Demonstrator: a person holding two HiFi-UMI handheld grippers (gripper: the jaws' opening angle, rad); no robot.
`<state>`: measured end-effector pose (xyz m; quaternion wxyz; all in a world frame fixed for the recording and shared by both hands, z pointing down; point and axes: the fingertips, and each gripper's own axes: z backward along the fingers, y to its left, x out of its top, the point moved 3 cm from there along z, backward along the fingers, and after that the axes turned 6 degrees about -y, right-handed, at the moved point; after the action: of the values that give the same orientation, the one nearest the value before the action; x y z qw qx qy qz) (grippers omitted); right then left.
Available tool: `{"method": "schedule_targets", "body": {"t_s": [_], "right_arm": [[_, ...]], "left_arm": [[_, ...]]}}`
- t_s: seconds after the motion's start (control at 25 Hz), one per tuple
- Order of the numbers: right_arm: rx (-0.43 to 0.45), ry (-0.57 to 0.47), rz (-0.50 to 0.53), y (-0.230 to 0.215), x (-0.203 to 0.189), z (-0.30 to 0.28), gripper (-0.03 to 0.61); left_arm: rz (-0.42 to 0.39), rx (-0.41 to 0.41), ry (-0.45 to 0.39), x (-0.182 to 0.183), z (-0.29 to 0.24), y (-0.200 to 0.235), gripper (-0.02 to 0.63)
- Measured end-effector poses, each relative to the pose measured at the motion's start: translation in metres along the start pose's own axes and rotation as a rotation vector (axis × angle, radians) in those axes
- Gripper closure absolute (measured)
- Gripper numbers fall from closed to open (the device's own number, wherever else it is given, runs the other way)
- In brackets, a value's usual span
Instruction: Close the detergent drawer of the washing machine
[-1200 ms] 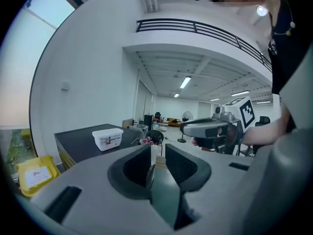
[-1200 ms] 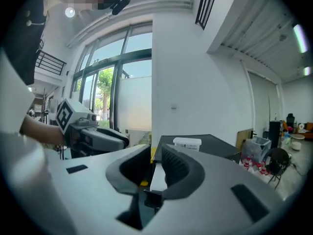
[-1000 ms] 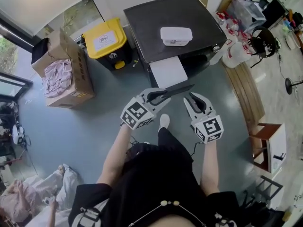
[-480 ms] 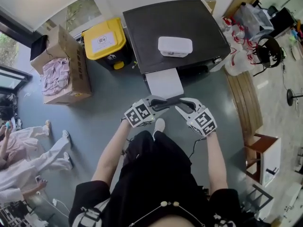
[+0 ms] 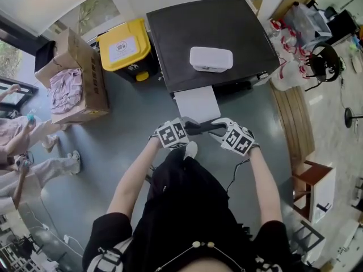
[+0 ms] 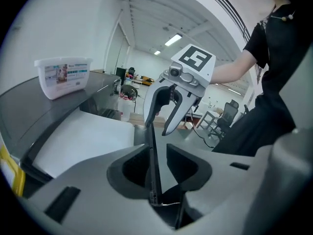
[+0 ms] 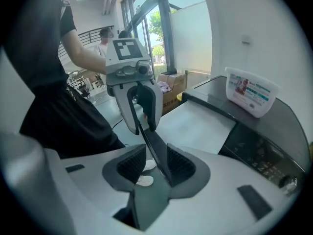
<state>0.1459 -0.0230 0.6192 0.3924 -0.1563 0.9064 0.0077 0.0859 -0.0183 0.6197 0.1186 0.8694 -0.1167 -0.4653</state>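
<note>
The washing machine [image 5: 215,33] has a dark top with a white tub [image 5: 210,59] on it. Its white drawer [image 5: 196,103] sticks out of the front, also visible in the right gripper view [image 7: 195,126]. In front of it a thin dark sheet [image 5: 202,128] spans between both grippers. The left gripper [image 5: 190,126] has the sheet [image 6: 152,151] against one pad, with a gap to the other, and its jaws are opening [image 6: 157,153]. The right gripper [image 5: 216,124] is opening too [image 7: 156,160], and the sheet [image 7: 154,148] slants loosely between its pads.
A yellow-lidded bin [image 5: 125,50] and a cardboard box of cloth [image 5: 74,84] stand left of the machine. Bags [image 5: 289,61] and a wooden plank [image 5: 292,115] lie to its right. A person [image 5: 28,146] walks at the far left. A dark control panel [image 7: 259,155] sits beside the drawer.
Both grippers have sunk and drawn closer together with the dark sheet between them, tilting further downward. Their jaws have widened a little. A person has walked in at the left.
</note>
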Motion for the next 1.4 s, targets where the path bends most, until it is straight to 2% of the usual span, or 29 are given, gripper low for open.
{"method": "schedule_targets", "body": {"t_s": [0.32, 0.44, 0.56, 0.68, 1.4], "right_arm": [[0.102, 0.155, 0.106, 0.003, -0.012, -0.016, 0.44], [0.109, 0.199, 0.148, 0.002, -0.017, -0.022, 0.462], [0.113, 0.212, 0.161, 0.002, -0.018, -0.023, 0.508], [0.127, 0.225, 0.175, 0.002, -0.018, -0.023, 0.517], [0.198, 0.295, 0.228, -0.003, -0.003, -0.016, 0.537]], "left_arm": [[-0.035, -0.028, 0.098, -0.011, -0.015, -0.002, 0.514], [-0.05, -0.035, 0.135, -0.014, -0.025, -0.004, 0.514], [-0.051, -0.006, 0.153, -0.017, -0.031, -0.002, 0.515], [-0.045, 0.015, 0.145, -0.017, -0.032, 0.002, 0.568], [0.013, 0.009, 0.091, -0.002, -0.022, 0.008, 0.575]]}}
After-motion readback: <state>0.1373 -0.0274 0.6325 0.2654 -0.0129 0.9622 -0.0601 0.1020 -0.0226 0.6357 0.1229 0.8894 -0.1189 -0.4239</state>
